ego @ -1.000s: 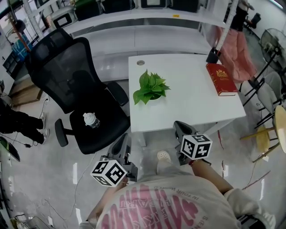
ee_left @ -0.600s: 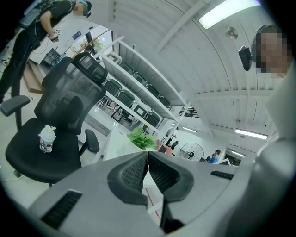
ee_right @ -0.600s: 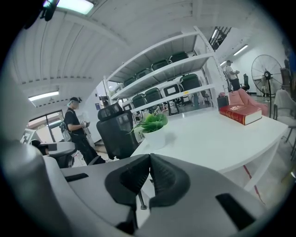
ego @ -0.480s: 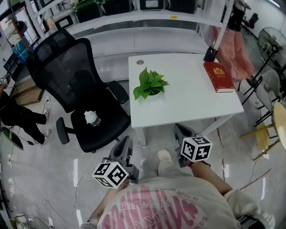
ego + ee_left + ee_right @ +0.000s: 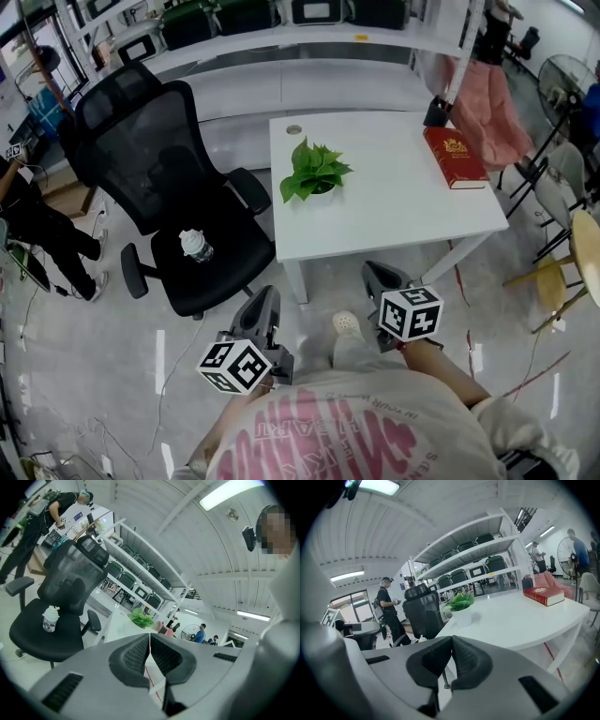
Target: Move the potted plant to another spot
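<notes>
Potted plant (image 5: 314,173): green leaves in a small white pot, upright near the left edge of the white worktop (image 5: 403,211). Likely light. The pot looks rigid and smooth, the leaves soft, so grip the pot wall below the foliage. Left gripper (image 5: 264,302), right gripper (image 5: 379,276): fingers pressed together, empty, short of the near edge.

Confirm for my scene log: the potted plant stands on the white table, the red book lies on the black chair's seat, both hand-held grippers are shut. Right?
No: in the head view the red book lies on the white table too. The rest holds.
</notes>
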Motion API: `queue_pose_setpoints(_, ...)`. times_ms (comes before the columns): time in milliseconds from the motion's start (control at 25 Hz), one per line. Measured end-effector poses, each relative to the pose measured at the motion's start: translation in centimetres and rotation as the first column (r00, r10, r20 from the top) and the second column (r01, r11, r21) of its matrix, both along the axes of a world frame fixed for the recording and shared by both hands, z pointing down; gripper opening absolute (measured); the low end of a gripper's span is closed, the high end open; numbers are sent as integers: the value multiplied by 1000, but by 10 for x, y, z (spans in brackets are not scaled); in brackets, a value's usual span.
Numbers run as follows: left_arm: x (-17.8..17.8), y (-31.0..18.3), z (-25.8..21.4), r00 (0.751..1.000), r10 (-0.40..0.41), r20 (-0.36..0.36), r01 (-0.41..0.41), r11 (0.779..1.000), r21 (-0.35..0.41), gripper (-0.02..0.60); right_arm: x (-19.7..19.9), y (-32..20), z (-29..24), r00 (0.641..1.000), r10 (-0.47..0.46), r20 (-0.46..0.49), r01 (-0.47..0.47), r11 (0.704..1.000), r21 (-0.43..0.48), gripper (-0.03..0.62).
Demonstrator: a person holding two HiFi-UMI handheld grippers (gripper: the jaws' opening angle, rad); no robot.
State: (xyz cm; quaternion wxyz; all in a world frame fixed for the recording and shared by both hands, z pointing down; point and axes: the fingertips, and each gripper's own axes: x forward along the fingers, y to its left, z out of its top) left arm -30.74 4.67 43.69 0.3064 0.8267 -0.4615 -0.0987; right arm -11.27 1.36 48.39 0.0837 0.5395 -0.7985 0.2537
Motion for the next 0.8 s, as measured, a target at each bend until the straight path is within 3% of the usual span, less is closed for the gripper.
queue_pose_setpoints(800,3,14,1,1000,-9,-1,9,1000,2,25,-7,12,-3,999,-35,-26,35,999,8,12)
